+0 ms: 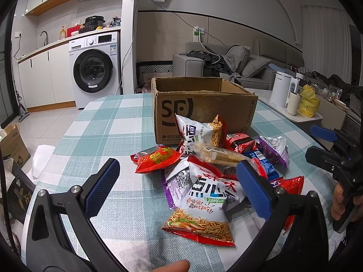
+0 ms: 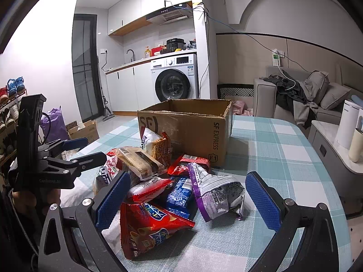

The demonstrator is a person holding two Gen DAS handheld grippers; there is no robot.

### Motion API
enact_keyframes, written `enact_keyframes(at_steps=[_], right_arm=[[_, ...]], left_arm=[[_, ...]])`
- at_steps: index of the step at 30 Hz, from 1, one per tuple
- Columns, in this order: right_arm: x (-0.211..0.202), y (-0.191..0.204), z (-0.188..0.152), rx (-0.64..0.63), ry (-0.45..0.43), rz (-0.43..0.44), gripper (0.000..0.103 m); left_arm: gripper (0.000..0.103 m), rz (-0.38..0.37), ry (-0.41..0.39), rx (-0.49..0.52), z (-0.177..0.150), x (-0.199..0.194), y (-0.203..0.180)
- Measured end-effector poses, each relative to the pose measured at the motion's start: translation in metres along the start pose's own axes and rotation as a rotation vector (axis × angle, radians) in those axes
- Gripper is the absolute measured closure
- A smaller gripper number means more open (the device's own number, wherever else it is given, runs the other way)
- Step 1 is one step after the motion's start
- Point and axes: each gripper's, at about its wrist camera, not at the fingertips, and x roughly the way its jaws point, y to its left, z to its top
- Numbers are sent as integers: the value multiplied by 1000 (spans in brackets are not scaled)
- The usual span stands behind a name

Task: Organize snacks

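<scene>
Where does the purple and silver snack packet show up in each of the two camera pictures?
Left wrist view: the purple and silver snack packet lies at the pile's right edge, right of centre.
Right wrist view: it lies at centre, between the open gripper's fingers.
Shared landmark: the SF Express cardboard box stands behind the pile in both.

Colourful snack packets [image 1: 204, 172] heaped touching open cardboard box [image 1: 202, 108].

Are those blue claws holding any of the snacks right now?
No. The left gripper and right gripper are both open above the snack pile, gripping nothing.
</scene>
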Motion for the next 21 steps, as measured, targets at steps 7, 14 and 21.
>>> enact_keyframes(at_steps=[7, 14, 21], right_arm=[[1, 1, -1, -1, 0, 1, 0], [1, 1, -1, -1, 1, 0, 0], [1, 1, -1, -3, 0, 0, 0]], left_arm=[[1, 2, 1, -1, 0, 0, -1], [1, 1, 2, 0, 0, 1, 0], [1, 1, 2, 0, 1, 0, -1]])
